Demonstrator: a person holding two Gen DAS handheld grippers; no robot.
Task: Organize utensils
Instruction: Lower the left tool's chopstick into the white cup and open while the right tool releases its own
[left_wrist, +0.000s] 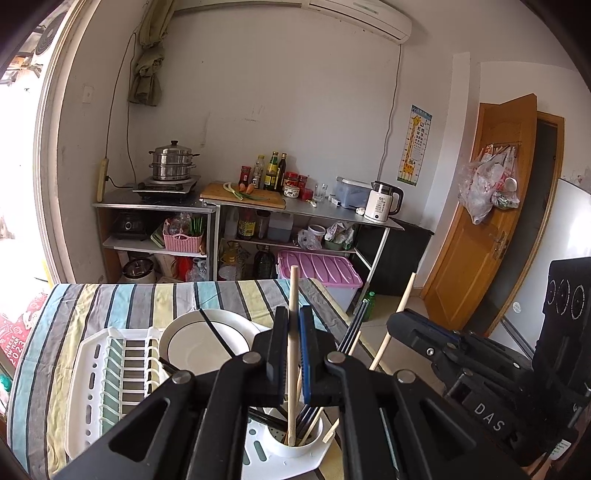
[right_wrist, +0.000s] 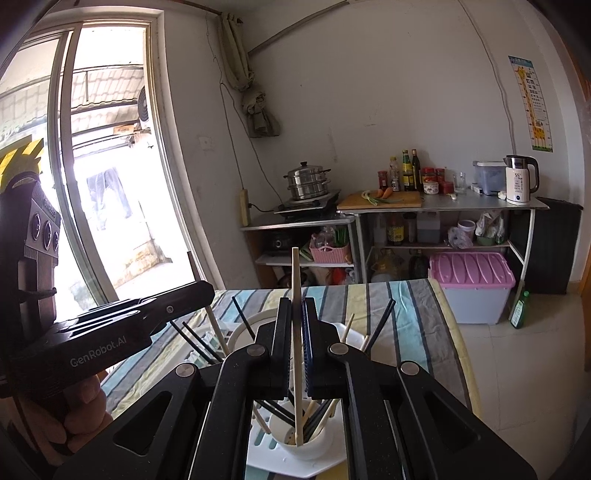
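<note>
My left gripper is shut on a pale wooden chopstick that stands nearly upright. Its lower end reaches down into the white utensil cup below the jaws. In the same view my right gripper comes in from the right, with a second wooden chopstick slanting through its tip. In the right wrist view my right gripper is clamped on that upright chopstick over the cup. The left gripper shows there at the left, held by a hand. Several black chopsticks and wooden ones lean in the cup.
The cup sits at the corner of a white dish rack holding a white plate, on a striped tablecloth. Beyond the table stand metal kitchen shelves, a pink-lidded box, a wooden door and a large window.
</note>
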